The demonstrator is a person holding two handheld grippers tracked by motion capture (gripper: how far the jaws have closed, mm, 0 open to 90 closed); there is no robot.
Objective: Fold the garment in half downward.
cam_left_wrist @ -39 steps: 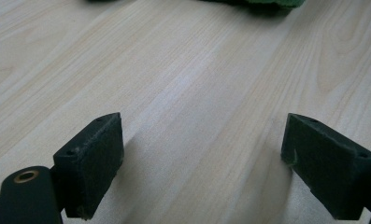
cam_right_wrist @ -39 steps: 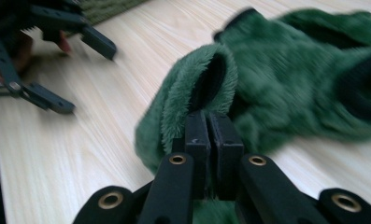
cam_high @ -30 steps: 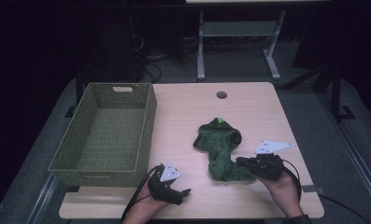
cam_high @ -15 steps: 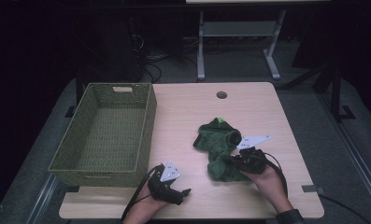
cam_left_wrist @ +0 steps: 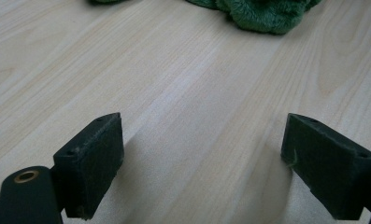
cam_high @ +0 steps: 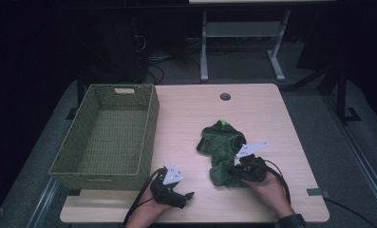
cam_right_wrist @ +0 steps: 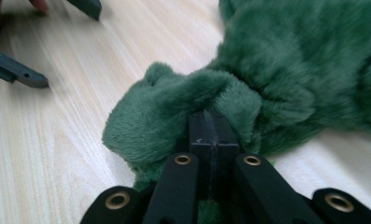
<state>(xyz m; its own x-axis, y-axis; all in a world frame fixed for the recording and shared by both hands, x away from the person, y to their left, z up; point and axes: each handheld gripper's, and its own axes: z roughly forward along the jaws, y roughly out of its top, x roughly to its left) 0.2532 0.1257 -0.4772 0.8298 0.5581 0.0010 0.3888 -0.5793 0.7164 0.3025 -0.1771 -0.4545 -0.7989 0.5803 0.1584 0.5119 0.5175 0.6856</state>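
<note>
You are at the grasp step: the green plush garment (cam_high: 222, 151) is pinched, and by the look of the layout the likely next move is a lift and a carry to the woven basket (cam_high: 105, 135).

Start with the counter (cam_high: 271, 123). Its left part carries the basket, standing open and with nothing inside. The garment lies crumpled on the right half, well apart from the basket, with bare wood between them.

Your right gripper (cam_high: 237, 172) sits at the near end of the garment, your hand low behind it, wrist close to the counter's front edge, with the tool pointing left and slightly away from you. In the right gripper view its fingers (cam_right_wrist: 211, 133) are pressed together with a fold of plush (cam_right_wrist: 174, 112) bunched around their tips, so they have closed on the cloth. The pinch takes one fold near the edge, so I judge the rest will hang and drag when you raise it. Lift high enough for the trailing part to clear the basket's rim before you swing left.

Your left gripper (cam_high: 186, 194) rests near the front edge, just in front of the basket's near corner. Its fingers (cam_left_wrist: 92, 158) stand wide apart over bare wood and hold nothing. The garment's edge (cam_left_wrist: 262, 16) lies well ahead of them. It could catch the hanging end if needed.
</note>
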